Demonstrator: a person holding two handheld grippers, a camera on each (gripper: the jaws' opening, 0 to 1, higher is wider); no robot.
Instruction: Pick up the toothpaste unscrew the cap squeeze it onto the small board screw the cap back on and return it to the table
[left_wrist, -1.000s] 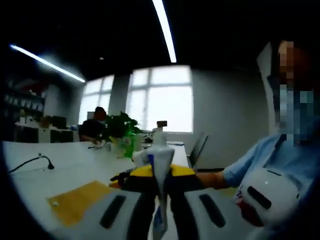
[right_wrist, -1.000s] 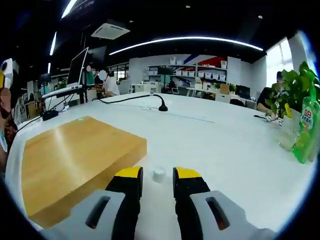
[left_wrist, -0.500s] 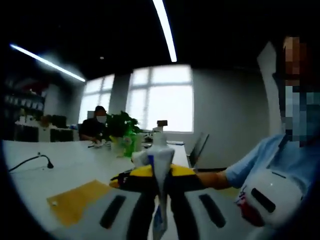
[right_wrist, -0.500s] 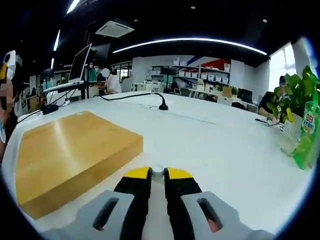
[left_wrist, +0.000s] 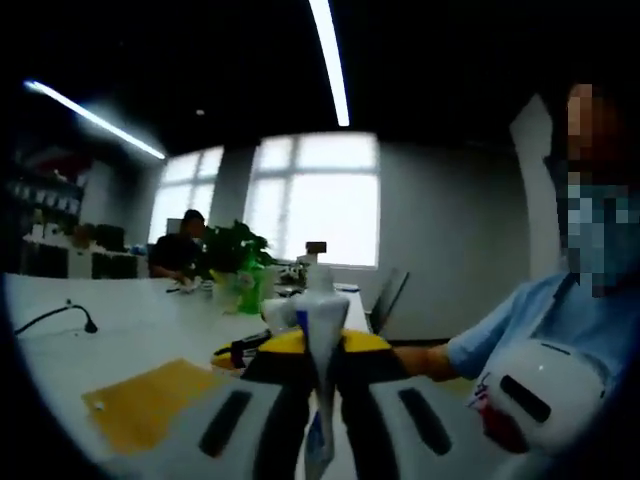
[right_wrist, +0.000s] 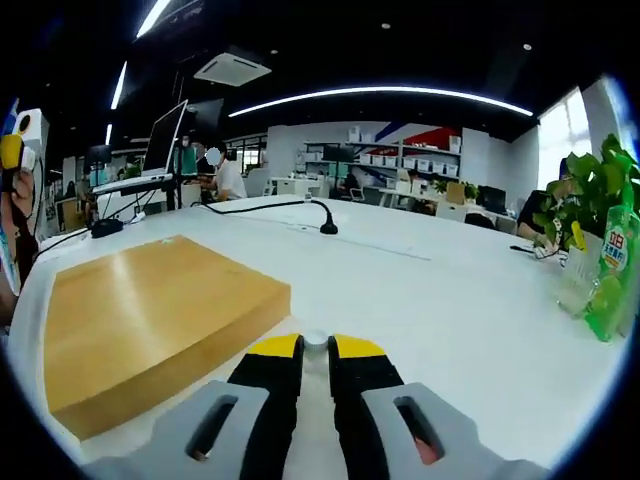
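White toothpaste tube upright, nozzle up, in left jaws

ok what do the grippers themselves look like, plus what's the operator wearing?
Both match: the left gripper and right gripper have light grey bodies with dark oblong slots, black fingers and yellow tips. The person's sleeve is light blue.

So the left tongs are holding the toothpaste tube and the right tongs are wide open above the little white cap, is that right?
Not quite. In the right gripper view the right tongs are shut on the white cap, beside the wooden board. The left tongs do hold the toothpaste tube, as the left gripper view shows.
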